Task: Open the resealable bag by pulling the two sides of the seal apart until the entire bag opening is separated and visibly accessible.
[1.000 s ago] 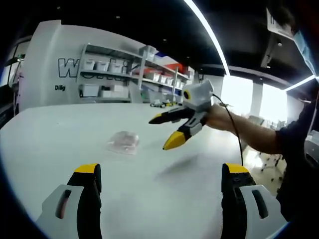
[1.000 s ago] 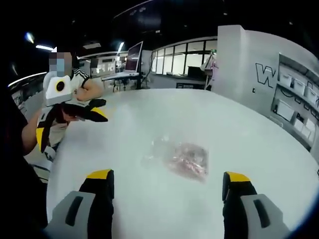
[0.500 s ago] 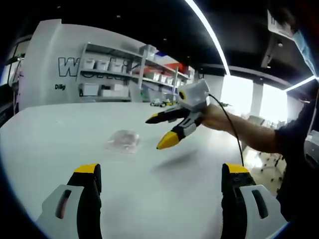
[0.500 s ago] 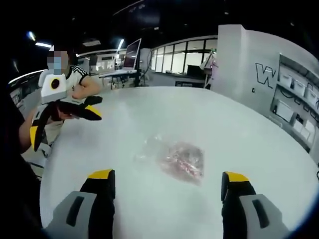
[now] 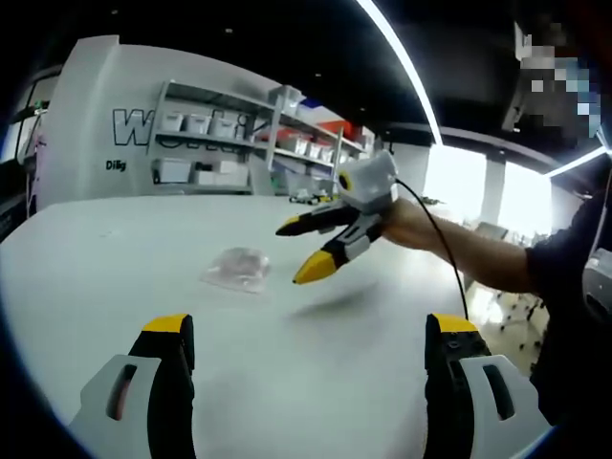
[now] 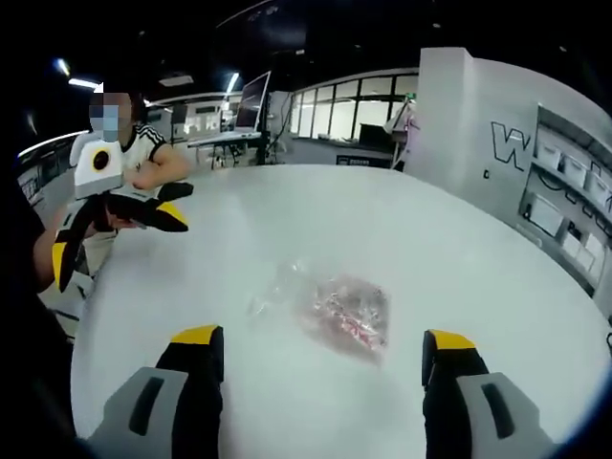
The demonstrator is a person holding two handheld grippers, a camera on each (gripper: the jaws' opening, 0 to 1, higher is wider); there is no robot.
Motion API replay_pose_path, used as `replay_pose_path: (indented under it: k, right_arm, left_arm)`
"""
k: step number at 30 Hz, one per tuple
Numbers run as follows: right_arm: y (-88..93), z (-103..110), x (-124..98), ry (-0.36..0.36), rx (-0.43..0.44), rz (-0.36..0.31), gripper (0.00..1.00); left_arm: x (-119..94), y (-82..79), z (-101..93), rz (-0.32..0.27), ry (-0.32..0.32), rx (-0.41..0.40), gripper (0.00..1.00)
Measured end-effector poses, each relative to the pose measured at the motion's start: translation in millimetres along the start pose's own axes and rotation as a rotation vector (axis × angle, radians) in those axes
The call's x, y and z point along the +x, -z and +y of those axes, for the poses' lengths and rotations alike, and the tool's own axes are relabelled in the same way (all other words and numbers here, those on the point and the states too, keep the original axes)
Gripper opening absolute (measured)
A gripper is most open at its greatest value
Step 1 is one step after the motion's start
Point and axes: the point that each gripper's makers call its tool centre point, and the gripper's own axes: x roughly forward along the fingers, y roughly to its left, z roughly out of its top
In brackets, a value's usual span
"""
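a clear plastic resealable bag (image 6: 330, 308) with reddish contents lies flat on the round white table (image 6: 459, 239), untouched by either tool. in the right gripper view it sits just beyond and between the two black, yellow-tipped jaws of the right gripper (image 6: 320, 349), which stand wide apart with nothing between them. in the left gripper view the same bag (image 5: 237, 268) lies at about 11 o'clock from the left gripper (image 5: 311, 335), well ahead of its jaws, which are likewise spread wide and hold nothing. there the right gripper (image 5: 298, 251) comes in from 2 o'clock, held in a person's hand (image 5: 406, 225), its jaws parted and its lower yellow tip hanging just beside the bag, above the table. in the right gripper view the left gripper (image 6: 115, 234) shows at 9 o'clock, its jaws apart. grey shelving with white bins (image 5: 206, 148) stands against the far wall.
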Motion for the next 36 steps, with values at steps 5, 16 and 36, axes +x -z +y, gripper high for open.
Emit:
replay_pose_path:
  k: [5,16,36]
  right_arm:
    - [-2.2,-1.0,2.5,-0.001,-0.001,-0.002,0.86]
    - [-2.6,-6.8,6.8,-0.001,0.002,0.001,0.86]
    - [-0.3,-7.9,14.0,-0.007,-0.004,0.001,0.85]
  left_arm:
    - [0.3,-0.1,0.8,0.0,0.0,-0.001,0.99]
    - [2.4,-1.0,3.0,0.001,-0.001,-0.002,0.99]
    - [7.3,5.3,3.8,0.007,0.0,-0.005,0.99]
